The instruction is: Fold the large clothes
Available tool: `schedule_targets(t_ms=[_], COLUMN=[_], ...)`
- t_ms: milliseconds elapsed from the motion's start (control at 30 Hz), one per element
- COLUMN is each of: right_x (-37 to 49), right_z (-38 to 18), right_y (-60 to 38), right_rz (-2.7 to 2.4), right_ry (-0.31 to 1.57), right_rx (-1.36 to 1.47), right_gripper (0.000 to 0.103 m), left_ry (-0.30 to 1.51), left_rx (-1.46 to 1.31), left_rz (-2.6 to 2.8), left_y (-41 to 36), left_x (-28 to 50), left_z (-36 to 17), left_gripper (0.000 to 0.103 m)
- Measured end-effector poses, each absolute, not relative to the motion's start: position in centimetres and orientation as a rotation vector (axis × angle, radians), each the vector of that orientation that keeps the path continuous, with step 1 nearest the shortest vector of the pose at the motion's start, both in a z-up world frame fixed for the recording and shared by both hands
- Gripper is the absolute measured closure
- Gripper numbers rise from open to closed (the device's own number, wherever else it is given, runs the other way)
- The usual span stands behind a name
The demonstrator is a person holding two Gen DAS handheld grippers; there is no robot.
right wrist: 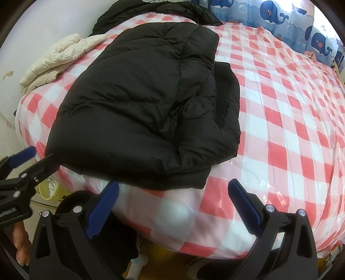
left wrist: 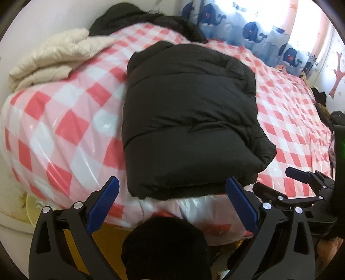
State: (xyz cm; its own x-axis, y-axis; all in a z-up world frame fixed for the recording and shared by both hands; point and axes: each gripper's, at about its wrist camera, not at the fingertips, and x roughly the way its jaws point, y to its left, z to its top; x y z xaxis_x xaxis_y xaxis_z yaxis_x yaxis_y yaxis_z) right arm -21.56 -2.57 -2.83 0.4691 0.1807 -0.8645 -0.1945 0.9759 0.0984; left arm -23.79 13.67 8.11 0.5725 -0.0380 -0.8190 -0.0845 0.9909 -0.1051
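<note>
A black puffer jacket (left wrist: pixel 189 116) lies folded into a thick, roughly rectangular bundle on the bed (left wrist: pixel 64 120), which is covered by a red-and-white checked sheet under clear plastic film. The bundle's near hem reaches the bed's front edge and slightly overhangs it; in the right wrist view the jacket (right wrist: pixel 142 107) shows a second layer sticking out along its right side. Beyond the jacket, at the bed's far left corner against the wall, sits a cream quilted garment (left wrist: pixel 56 58), and behind that a heap of dark clothing (left wrist: pixel 138 19) rests at the far end of the bed. A curtain with blue whale prints (left wrist: pixel 250 30) hangs past the far right side of the bed. The left hand-held gripper (left wrist: pixel 172 189) hovers just in front of the jacket's near hem, its blue-padded fingers spread wide and gripping nothing. The right hand-held gripper (right wrist: pixel 173 191) hangs at the bed's front edge, just right of the jacket's near corner, likewise spread wide and empty; it also appears at the right side of the left wrist view (left wrist: pixel 278 183). Below the jacket's hem, in front of the bed, a dark rounded shape (left wrist: pixel 166 243) fills the space between the left fingers; I cannot tell what it is.
</note>
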Motion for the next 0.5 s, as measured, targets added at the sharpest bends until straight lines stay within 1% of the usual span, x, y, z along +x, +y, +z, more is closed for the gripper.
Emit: schedule_targets(t_ms=[167,300,500], right_x=[-21.7,-21.8,-21.9], right_z=[-2.7,-2.4,-2.1], right_y=[-3.2,-3.9,-4.2], right_rz=[0.227,0.217,0.212], right_ry=[1.053,1.043,1.033], right_rx=[-0.002,0.009,0.011], right_gripper=[0.006,0.006,0.006], left_ry=[0.952,0.991,0.987], left_rx=[-0.073,-0.088,-0.082], left_rz=[0.038,0.067,0.085], left_y=[12.5,12.6,12.5], left_x=[-24.0,-23.6,-24.1], left_z=[8.5,8.1,8.2], left_gripper=[0.008,0.008,0.008])
